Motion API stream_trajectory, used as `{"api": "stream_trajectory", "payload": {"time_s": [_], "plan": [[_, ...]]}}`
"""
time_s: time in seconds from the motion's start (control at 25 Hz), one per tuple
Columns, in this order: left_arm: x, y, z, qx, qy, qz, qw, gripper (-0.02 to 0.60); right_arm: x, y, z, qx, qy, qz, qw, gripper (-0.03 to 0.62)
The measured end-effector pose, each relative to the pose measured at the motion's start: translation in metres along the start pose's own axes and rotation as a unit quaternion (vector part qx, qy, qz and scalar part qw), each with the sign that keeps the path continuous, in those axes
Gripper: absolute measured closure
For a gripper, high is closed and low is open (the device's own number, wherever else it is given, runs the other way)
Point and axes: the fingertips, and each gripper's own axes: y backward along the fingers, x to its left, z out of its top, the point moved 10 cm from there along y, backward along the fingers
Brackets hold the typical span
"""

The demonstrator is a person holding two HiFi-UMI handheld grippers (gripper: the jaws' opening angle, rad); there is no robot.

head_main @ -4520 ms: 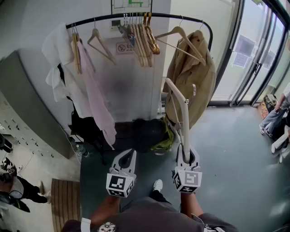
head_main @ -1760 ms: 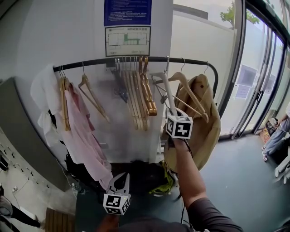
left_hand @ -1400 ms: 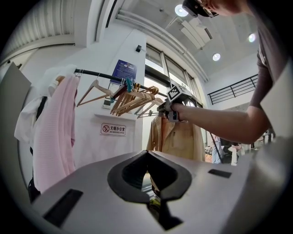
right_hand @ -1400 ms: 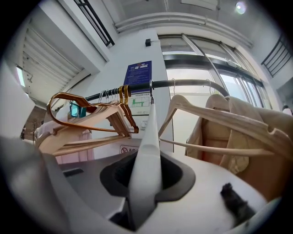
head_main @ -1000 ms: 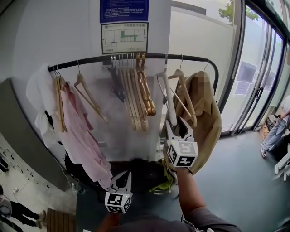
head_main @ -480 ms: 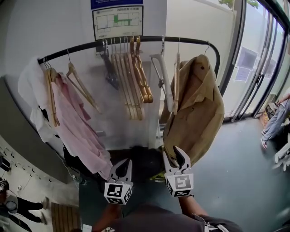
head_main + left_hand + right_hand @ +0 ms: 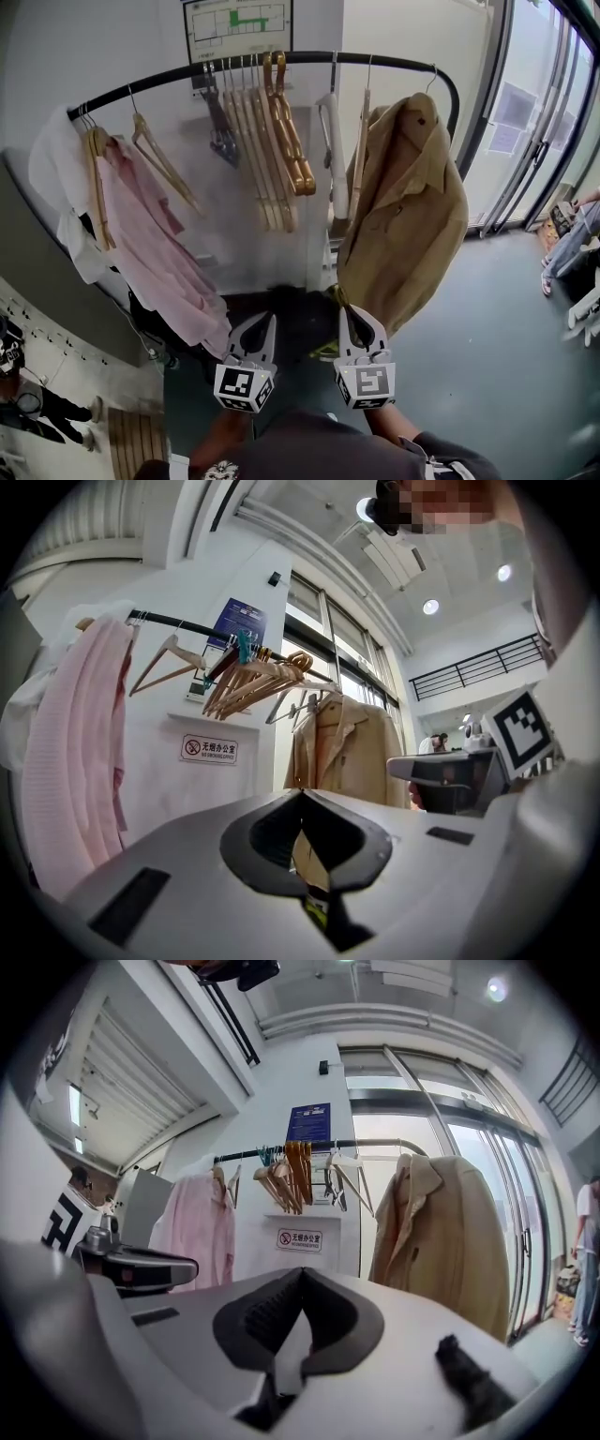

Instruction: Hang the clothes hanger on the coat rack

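White hanger (image 7: 335, 159) hung on coat rack (image 7: 161, 80), left claw (image 7: 266, 323) closed, empty, right claw (image 7: 360, 319) just closed, empty

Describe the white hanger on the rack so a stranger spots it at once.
Find the black rail across the wall. Between the bunch of wooden hangers and the tan coat hangs one empty hanger, the only white one there.
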Motion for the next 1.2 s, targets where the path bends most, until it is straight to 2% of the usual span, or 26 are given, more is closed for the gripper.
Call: {"api": "stream_trajectory", "payload": {"time_s": [0.32,0.56,0.8,1.2], "plan": [[-0.005,-0.003,0.005,-0.002,-0.008,-0.005,1.0,0.572,-0.003,0.004,-0.008,-0.005,0.002,-0.005,1.0,0.58],[-0.006,0.0,0.005,-0.006,-0.006,0.001,1.0,0.572,0.004,0.004,-0.014,0.012,0.006,0.007,1.0,0.58],[-0.006,0.003,0.004,-0.005,-0.004,0.008,0.9999,0.572,0.009,0.003,-0.014,0.007,0.005,0.014,1.0,0.58],[-0.01,0.003,0.002,0.0,-0.002,0.008,1.0,0.572,0.005,0.004,-0.019,0.015,0.001,0.01,1.0,0.58]]}}
